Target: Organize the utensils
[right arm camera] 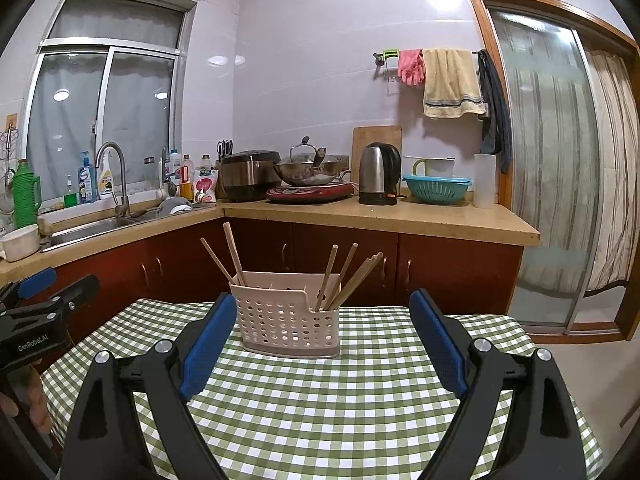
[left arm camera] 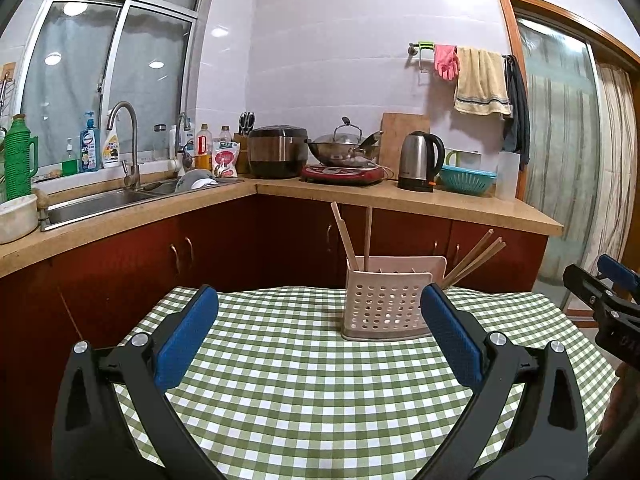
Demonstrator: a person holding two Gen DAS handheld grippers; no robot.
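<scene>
Standing near the far edge of the table (left arm camera: pixel 320 380), on its green-and-white checked cloth, is a pale perforated utensil caddy (left arm camera: pixel 384 304), upright. Wooden chopsticks (left arm camera: pixel 474 258) rise out of it: in the left wrist view, a pair leans left from the left compartment and several lean out to the right from the right end. The right wrist view shows the same split, two sticks at the left end and a larger bunch at the right end, all tilted.

Left gripper (left arm camera: pixel 319 344): jaws spread wide apart, blue pads facing each other, nothing between them. It hangs above bare cloth on the near side of the caddy, not touching it.

Right gripper (right arm camera: pixel 323 344): jaws likewise wide apart and empty, held over the cloth short of the caddy, no contact.

Each tool appears at the edge of the other's view, beside it and apart. Part of a hand (right arm camera: pixel 38 404) shows under the left tool in the right wrist view.

Background: a kitchen counter (left arm camera: pixel 460 204) behind the table carries a kettle (left arm camera: pixel 420 160), a wok (left arm camera: pixel 344 150) on a red hob, and a rice cooker (left arm camera: pixel 278 152); a sink (left arm camera: pixel 100 200) sits at the left.
</scene>
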